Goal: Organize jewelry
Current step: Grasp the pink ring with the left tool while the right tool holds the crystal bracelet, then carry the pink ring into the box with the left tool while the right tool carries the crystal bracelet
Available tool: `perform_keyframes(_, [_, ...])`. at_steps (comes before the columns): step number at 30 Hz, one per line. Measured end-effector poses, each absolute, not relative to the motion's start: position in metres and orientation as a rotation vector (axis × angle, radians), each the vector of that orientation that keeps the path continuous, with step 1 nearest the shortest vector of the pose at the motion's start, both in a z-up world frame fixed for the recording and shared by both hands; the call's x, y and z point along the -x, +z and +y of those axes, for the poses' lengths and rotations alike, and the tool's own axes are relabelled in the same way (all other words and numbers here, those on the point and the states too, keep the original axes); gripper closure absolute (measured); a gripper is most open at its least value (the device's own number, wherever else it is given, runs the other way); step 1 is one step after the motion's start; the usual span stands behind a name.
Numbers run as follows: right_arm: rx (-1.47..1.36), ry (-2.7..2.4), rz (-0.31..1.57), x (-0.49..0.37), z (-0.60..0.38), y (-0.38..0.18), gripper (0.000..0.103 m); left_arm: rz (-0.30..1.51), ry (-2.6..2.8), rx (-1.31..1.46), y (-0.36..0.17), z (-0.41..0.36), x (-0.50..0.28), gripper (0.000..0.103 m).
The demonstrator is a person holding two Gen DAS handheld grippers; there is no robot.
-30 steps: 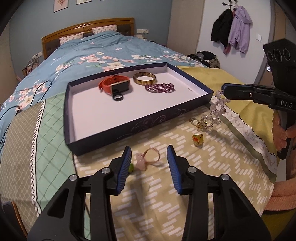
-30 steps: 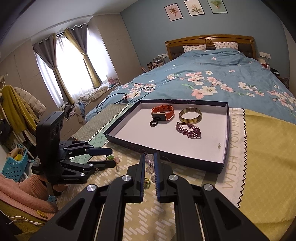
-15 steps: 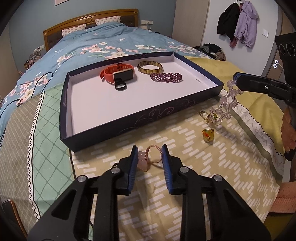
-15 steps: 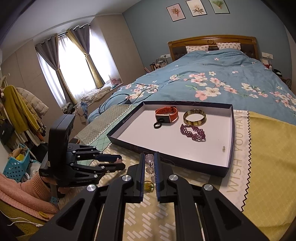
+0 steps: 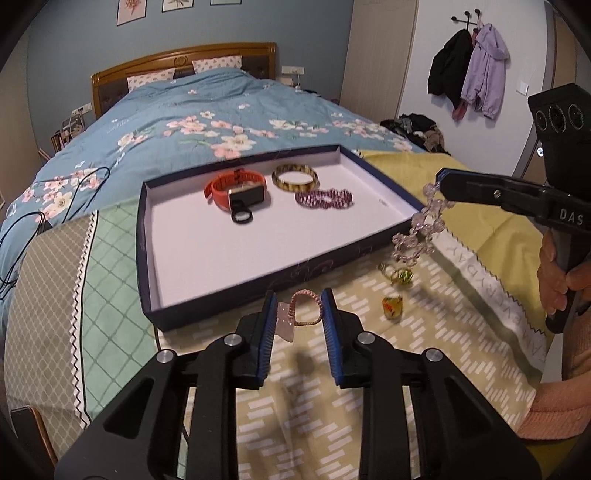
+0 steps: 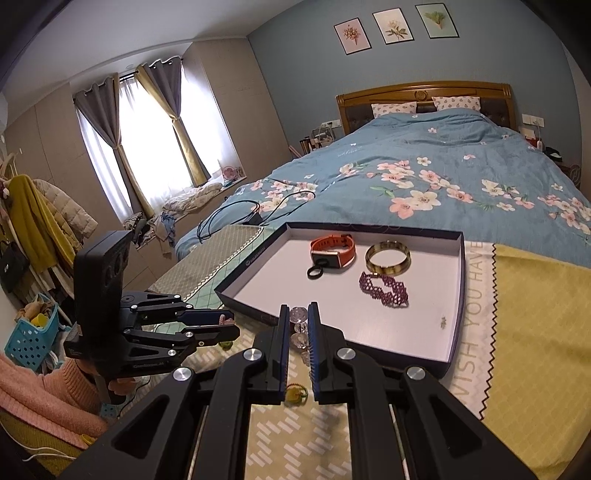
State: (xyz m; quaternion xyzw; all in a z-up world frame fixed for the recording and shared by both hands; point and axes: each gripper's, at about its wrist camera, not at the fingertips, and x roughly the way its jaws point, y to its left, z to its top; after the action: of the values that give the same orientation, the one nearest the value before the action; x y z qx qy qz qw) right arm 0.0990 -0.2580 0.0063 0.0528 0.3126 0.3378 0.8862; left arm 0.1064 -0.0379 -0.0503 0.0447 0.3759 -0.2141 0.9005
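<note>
A shallow navy tray (image 5: 207, 306) with a white floor lies on a patterned cloth (image 5: 436, 332) at the foot of a bed (image 5: 207, 110) covered by a blue floral duvet. Inside the tray, toward its far end, sit an orange smartwatch (image 5: 236, 190) with a small black ring (image 5: 242, 216) touching its near side, a tortoiseshell bangle (image 5: 295, 178) just beside it, and a purple beaded bracelet (image 5: 325, 198) in front of the bangle. The left tongs (image 5: 300, 314) are closed on a pink cord bracelet (image 5: 303, 308) with a pale stone charm, held just clear of the tray's near wall, which stands between it and the tray floor. The right tongs (image 6: 297, 334) are clamped on a clear crystal bead strand (image 5: 421, 229) that hangs down beside the tray's right corner, its lower end over the cloth. Loose on the cloth near that strand lie a gold ring with a green stone (image 5: 398, 275) and a small yellow ring (image 5: 391, 307), well apart from the tray. The right tool's body reads "DAS" in white letters, and the cloth's pale border carries printed capitals, of which "WISH YOU HAVE" is legible in the right wrist view. A black cable (image 6: 258, 210) trails across the duvet, coats (image 5: 469, 74) hang on a wall hook, three framed flower prints (image 6: 395, 29) hang above the wooden headboard, and a blue basket (image 6: 31, 338) stands by the curtained window side.
</note>
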Motion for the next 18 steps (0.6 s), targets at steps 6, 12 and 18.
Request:
perform_keyframes(6, [-0.111,0.702,0.63,-0.105,-0.256,0.014,0.095,0.737,-0.442,-0.09,-0.038,-0.042,-0.109,0.078])
perform_keyframes(12, [-0.106,0.702,0.62,-0.113,-0.253,0.019,0.095,0.72,-0.437,-0.083,-0.031,-0.045,-0.116,0.078])
perform_keyframes(18, [-0.111,0.694,0.616,-0.12,-0.254,0.021,0.095,0.707,-0.431,-0.076,-0.028,-0.046,-0.121,0.078])
